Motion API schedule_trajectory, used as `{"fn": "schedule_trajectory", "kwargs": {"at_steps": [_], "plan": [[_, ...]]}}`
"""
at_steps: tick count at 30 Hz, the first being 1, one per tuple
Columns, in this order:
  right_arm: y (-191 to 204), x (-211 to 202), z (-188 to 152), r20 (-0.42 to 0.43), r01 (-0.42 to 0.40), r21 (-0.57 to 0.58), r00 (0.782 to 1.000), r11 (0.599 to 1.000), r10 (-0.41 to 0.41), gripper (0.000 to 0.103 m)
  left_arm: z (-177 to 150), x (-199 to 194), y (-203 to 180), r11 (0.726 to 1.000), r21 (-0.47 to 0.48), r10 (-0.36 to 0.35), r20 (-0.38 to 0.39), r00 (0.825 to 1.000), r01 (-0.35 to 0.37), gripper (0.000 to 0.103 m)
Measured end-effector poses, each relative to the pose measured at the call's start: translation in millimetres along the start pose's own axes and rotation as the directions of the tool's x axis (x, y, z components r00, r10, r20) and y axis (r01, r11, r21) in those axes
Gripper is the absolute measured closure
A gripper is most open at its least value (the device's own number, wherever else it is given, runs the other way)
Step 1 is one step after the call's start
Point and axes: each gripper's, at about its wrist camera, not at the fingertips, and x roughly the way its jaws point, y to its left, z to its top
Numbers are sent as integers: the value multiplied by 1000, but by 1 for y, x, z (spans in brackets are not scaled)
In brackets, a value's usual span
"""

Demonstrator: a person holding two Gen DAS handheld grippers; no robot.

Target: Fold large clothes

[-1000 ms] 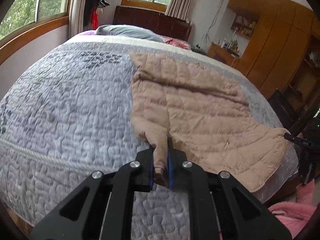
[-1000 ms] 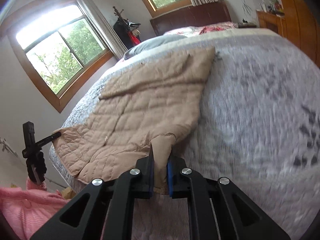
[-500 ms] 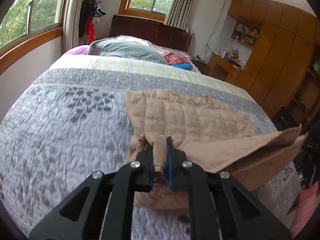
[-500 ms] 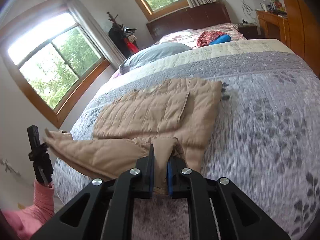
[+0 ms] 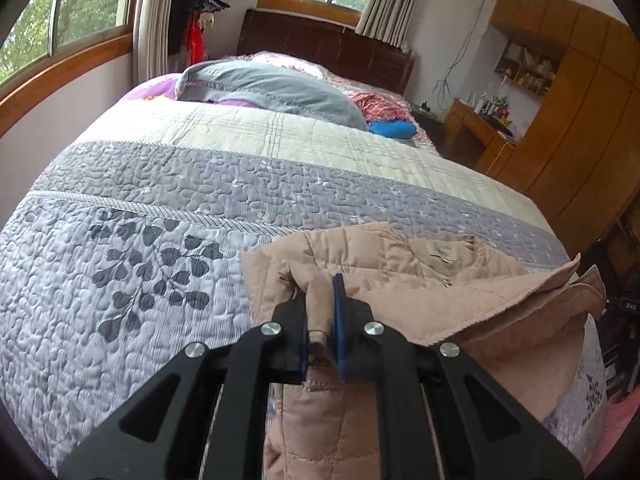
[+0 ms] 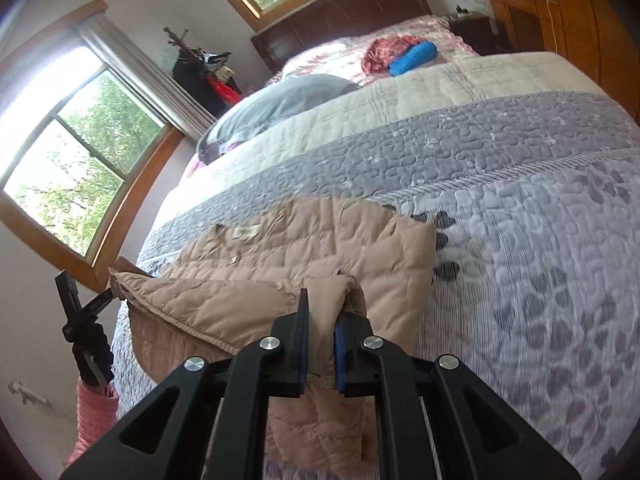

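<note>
The quilted jacket [image 5: 420, 268] runs off the bottom edge in both views — its lower part unseen. Clutter on the far shelves [image 5: 524, 64] is too small to identify. The bedspread [image 6: 560, 280] blurs rightward.

Jacket [image 5: 420, 268] matt quilted cloth; bedspread [image 5: 120, 280] textured.
</note>
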Motion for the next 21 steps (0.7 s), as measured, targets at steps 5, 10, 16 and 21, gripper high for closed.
{"fn": "schedule_trajectory", "kwargs": {"at_steps": [5,10,16,21], "plan": [[-10,32,20,-36,22,29,999,999,-21,93,13,42,11,999,-44,2,-51,999,-4,95],[-24,59,29,-73,44,69,997,997,-39,93,18,79,16,998,-53,18,-104,994,-23,95],[-38,82,31,-102,55,105,994,993,-44,91,20,105,22,997,-72,16,-152,988,-27,91],[-54,77,29,-84,-48,200,994,979,66,83,25,103,35,987,-153,-75,-172,982,48,85]]}}
